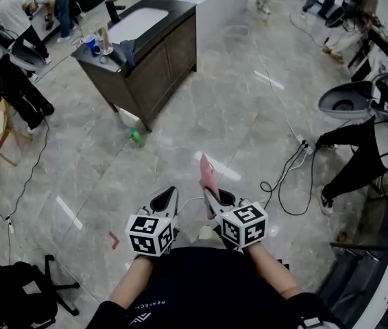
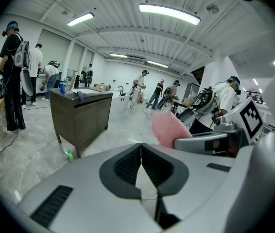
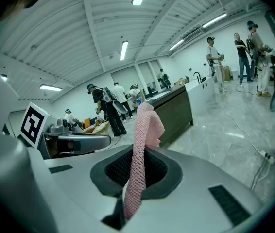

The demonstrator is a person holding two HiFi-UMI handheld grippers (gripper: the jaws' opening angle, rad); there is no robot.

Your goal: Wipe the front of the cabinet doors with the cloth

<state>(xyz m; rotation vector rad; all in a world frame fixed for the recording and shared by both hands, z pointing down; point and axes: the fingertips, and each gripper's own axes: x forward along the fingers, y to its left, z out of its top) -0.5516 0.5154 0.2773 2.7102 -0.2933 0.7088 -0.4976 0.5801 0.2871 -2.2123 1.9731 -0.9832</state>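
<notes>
The cabinet [image 1: 156, 64] stands well ahead of the cloth [image 1: 208, 177].

The right gripper [image 3: 133, 155] has its jaws clamped on the pink cloth [image 3: 146, 125], which stands upright and folds over at its top. The dark cabinet [image 3: 177, 111] stands beyond the cloth on the grey floor [image 3: 230, 130], well apart from the jaws. The left gripper [image 3: 74, 142] lies alongside at frame left.

Bright ceiling tubes [image 2: 169, 12], floor [image 1: 249, 115] glare, rims warped, perhaps soft
</notes>
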